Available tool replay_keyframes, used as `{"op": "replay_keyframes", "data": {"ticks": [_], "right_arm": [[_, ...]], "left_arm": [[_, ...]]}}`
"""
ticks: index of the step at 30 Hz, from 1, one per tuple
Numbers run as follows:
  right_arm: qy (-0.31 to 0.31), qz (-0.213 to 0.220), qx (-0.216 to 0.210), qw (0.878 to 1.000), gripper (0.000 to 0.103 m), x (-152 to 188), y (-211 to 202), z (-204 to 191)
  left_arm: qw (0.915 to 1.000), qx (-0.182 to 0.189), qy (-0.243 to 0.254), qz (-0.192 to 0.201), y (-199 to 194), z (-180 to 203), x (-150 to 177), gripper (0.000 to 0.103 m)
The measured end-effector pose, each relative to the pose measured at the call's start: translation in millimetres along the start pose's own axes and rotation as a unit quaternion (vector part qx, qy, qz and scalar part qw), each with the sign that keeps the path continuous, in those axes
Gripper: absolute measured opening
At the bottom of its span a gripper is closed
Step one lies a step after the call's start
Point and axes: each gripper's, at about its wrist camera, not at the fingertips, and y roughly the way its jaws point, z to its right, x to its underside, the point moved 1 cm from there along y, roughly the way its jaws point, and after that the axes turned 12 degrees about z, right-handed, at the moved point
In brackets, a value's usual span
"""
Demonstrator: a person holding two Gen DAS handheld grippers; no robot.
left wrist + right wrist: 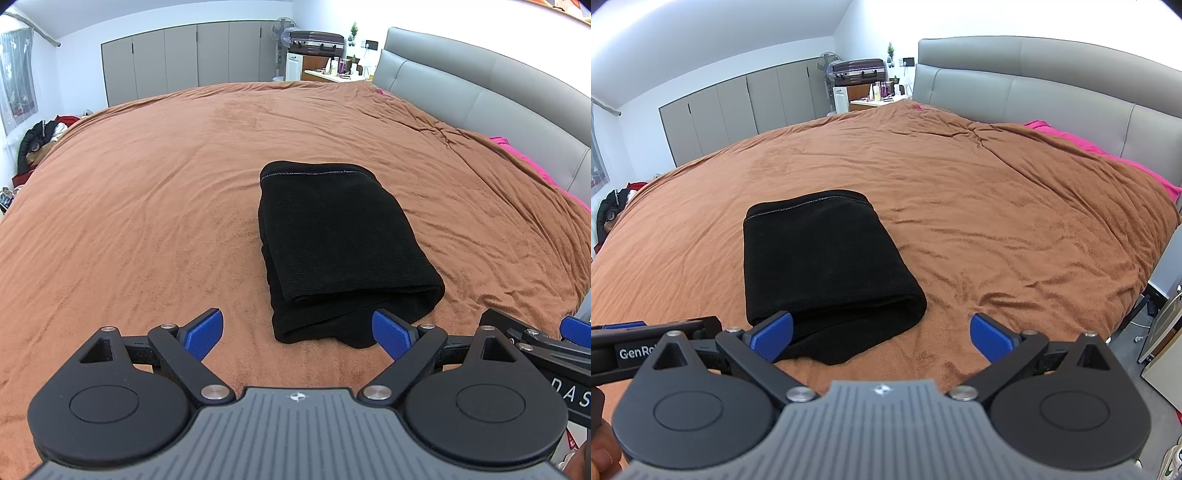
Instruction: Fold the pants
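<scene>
The black pants lie folded into a thick rectangle on the brown bedspread, with the stitched hem at the far end. They also show in the right wrist view. My left gripper is open and empty, just short of the bundle's near edge. My right gripper is open and empty too, at the bundle's near right corner, its left blue fingertip close over the fabric. The right gripper's body shows at the left wrist view's right edge.
A grey padded headboard runs along the right. Pink bedding pokes out under the brown cover. Grey wardrobes, a fan and a suitcase stand at the far wall. Clothes pile at the left.
</scene>
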Motion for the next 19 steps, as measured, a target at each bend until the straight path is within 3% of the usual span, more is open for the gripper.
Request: {"op": "replay_keyframes", "data": {"ticks": [19], "right_arm": [[-0.002, -0.002, 0.005, 1.000, 0.098, 2.1, -5.1, -4.4]], "left_arm": [[1.0000, -0.001, -0.007, 0.005, -2.8, 4.7, -1.2, 0.103]]}}
